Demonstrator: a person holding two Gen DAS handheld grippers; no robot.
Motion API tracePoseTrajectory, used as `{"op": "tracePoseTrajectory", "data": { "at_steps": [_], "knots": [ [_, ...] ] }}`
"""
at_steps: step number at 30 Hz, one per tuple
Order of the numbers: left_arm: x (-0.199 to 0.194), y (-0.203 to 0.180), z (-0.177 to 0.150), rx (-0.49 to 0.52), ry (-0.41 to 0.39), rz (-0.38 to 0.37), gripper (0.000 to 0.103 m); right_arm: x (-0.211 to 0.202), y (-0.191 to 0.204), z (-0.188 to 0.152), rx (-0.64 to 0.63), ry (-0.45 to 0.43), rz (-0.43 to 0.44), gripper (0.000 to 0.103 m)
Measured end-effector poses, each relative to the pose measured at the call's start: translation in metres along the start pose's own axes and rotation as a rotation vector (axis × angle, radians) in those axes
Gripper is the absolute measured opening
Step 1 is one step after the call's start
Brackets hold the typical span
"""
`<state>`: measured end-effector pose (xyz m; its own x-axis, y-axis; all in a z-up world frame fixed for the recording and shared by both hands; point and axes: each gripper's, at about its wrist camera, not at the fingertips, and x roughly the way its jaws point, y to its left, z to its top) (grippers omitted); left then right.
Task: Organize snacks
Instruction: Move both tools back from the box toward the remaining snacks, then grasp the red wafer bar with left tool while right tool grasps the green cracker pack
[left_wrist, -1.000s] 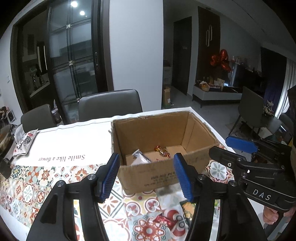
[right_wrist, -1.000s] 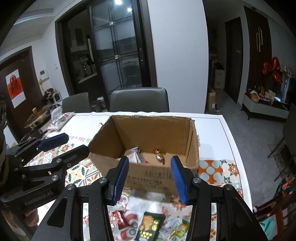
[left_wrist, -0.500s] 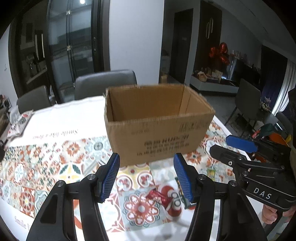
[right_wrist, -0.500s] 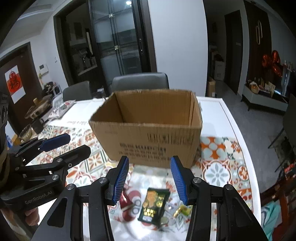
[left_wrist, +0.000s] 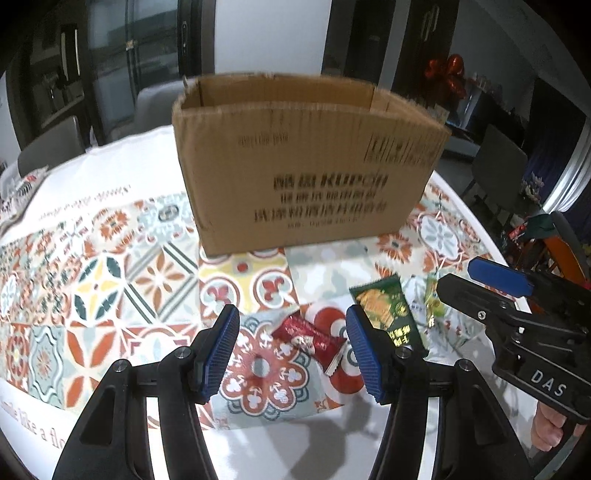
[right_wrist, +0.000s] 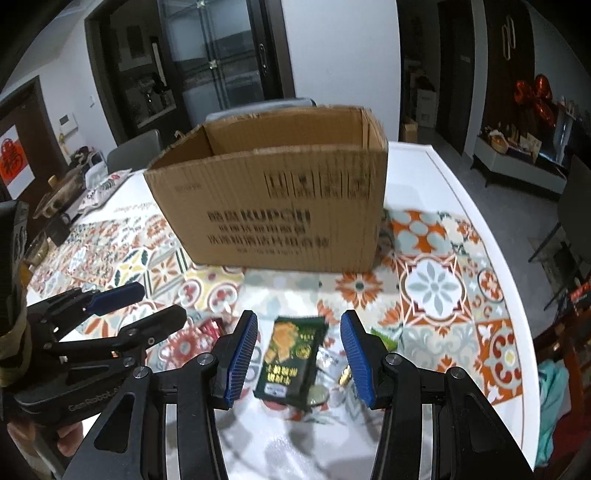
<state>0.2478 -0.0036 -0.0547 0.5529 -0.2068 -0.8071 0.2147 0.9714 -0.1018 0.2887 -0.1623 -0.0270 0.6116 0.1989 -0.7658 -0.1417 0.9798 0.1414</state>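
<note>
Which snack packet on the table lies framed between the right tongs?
The dark green packet, lying flat between the open right tongs; the red packet lies before the left tongs.

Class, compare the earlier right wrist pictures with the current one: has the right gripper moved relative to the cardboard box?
Yes. The right gripper has come down: the cardboard box now stands above it, its inside hidden, and the green snack packet lies between open jaws.

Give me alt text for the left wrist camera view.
The open left gripper hovers over a red snack packet on a patterned tablecloth. A green packet lies to its right, a cardboard box stands behind, and the right gripper is at the right edge.
</note>
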Motion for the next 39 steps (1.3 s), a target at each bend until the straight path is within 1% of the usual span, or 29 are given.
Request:
{"op": "tracePoseTrajectory", "data": {
  "at_steps": [4, 8, 17, 22, 25, 26, 34, 37, 39],
  "knots": [
    [0.017, 0.0, -0.004, -0.029, 0.045, -0.024, 0.058, 0.01, -0.003, -0.008, 0.015, 0.031, 0.004, 0.048],
    [0.034, -0.001, -0.008, -0.057, 0.084, -0.039, 0.054, 0.02, -0.006, -0.014, 0.029, 0.061, 0.005, 0.048],
    [0.058, 0.0, -0.007, -0.079, 0.12, -0.027, 0.052, 0.035, -0.006, -0.02, 0.037, 0.096, 0.013, 0.048],
    [0.068, 0.003, -0.005, -0.092, 0.135, -0.026, 0.043, 0.043, -0.002, -0.021, 0.029, 0.121, 0.019, 0.048],
    [0.068, 0.005, -0.005, -0.089, 0.13, -0.03, 0.034, 0.048, 0.002, -0.022, 0.017, 0.134, 0.021, 0.048],
    [0.067, 0.006, -0.006, -0.09, 0.131, -0.036, 0.023, 0.049, 0.003, -0.022, 0.013, 0.137, 0.021, 0.048],
    [0.048, 0.019, -0.017, -0.1, 0.114, -0.025, 0.022, 0.065, 0.017, -0.024, -0.035, 0.183, 0.004, 0.048],
    [0.041, 0.021, -0.022, -0.112, 0.105, -0.032, 0.022, 0.07, 0.024, -0.026, -0.073, 0.193, -0.039, 0.048],
    [0.037, 0.022, -0.025, -0.121, 0.106, -0.044, 0.022, 0.073, 0.03, -0.027, -0.104, 0.185, -0.066, 0.048]
  ]
}}
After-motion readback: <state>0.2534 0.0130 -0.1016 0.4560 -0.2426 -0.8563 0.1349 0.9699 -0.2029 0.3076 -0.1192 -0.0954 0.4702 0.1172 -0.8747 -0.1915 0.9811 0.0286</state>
